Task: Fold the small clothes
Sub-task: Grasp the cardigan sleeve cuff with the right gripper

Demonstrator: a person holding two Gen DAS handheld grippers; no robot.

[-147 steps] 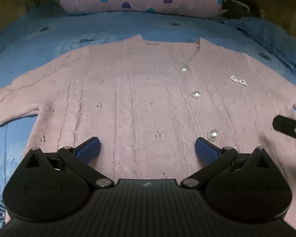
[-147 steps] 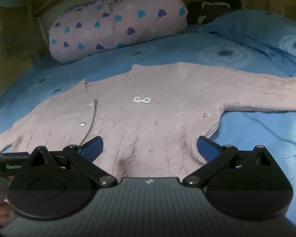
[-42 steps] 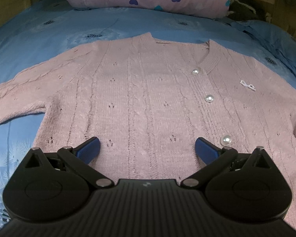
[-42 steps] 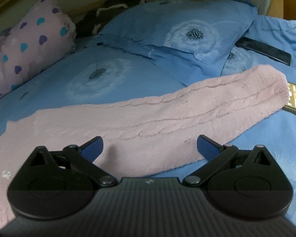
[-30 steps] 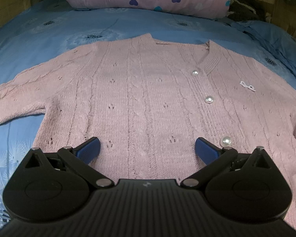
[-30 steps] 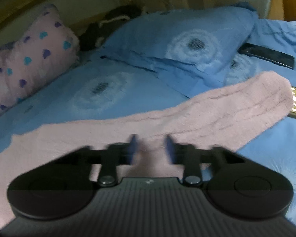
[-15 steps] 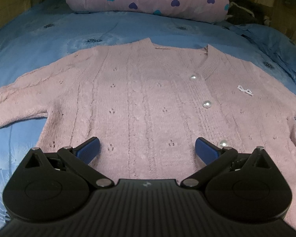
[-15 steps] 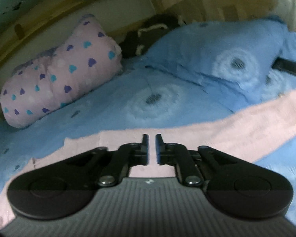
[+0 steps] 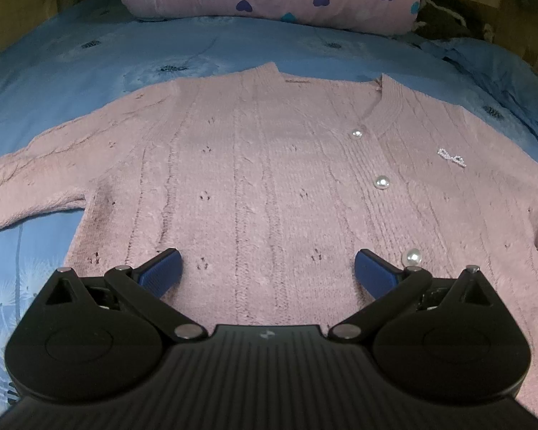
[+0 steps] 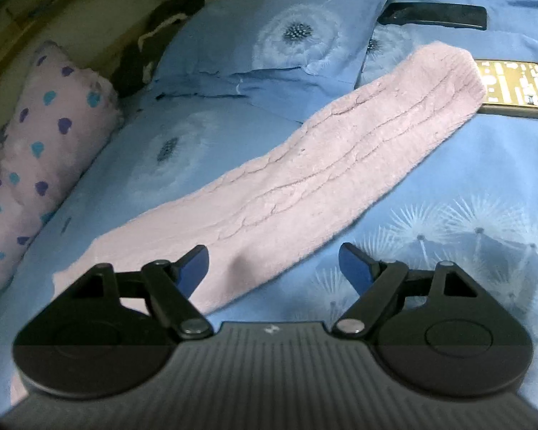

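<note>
Both tongs are empty right now — my left gripper (image 9: 267, 268) hangs spread wide over the hem of the pink cardigan (image 9: 269, 179), nothing between the pads, and my right gripper (image 10: 274, 265) has its jaws opening over the near part of the sleeve (image 10: 305, 186), not pinching any knit yet. Cardigan lies face up, buttoned, flat on the blue bedsheet (image 9: 71, 71), sleeves stretched out to the sides. My worries from here: that sleeve's cuff lies on a phone (image 10: 513, 84), so if I drag the sleeve inward instead of lifting it, I could tow the phone along or flick it off. The knit looks loose and fuzzy too — a shallow pinch might grab only the top layer and the sleeve would fold crooked. Also the pearl buttons (image 9: 382, 181) could snag a pad.
</note>
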